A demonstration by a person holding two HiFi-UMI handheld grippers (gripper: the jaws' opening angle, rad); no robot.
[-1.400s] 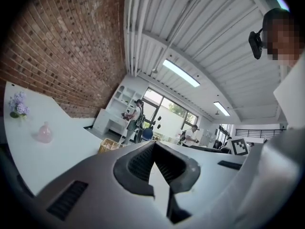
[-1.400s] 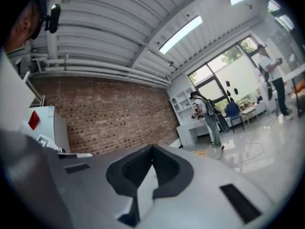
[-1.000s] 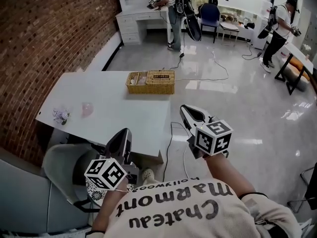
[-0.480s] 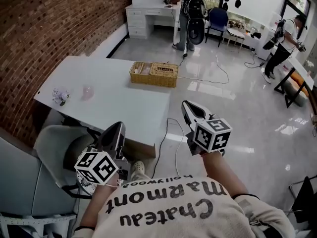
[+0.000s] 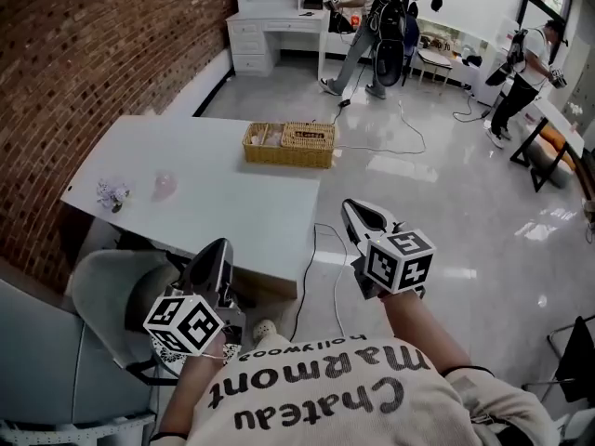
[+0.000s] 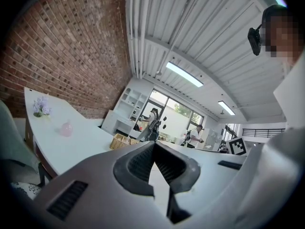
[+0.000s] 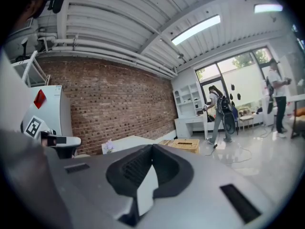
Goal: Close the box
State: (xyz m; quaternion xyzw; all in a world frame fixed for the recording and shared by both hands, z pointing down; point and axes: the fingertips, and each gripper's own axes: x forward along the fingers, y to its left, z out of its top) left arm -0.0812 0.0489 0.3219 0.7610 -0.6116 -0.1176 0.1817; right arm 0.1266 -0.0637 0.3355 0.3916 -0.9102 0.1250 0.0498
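A woven wicker box (image 5: 288,144) stands at the far edge of the white table (image 5: 214,207); its right part is covered by a woven lid, its left part looks uncovered. The same wicker box (image 6: 121,141) shows far off in the left gripper view and, again as a distant wicker box (image 7: 183,144), in the right gripper view. My left gripper (image 5: 220,247) hangs shut and empty below the table's near edge, over a grey chair. My right gripper (image 5: 350,208) is shut and empty, held over the floor right of the table. Both are well short of the box.
A small purple-white bunch (image 5: 112,193) and a pink thing (image 5: 165,184) lie at the table's left. A grey chair (image 5: 107,295) sits under my left gripper. A cable (image 5: 316,249) trails on the glossy floor. A brick wall runs along the left. People (image 5: 367,17) stand far back.
The head view has swung a little, so the table sits slightly differently. My left gripper sank a bit; the right barely moved. A person at the back walked to the right.
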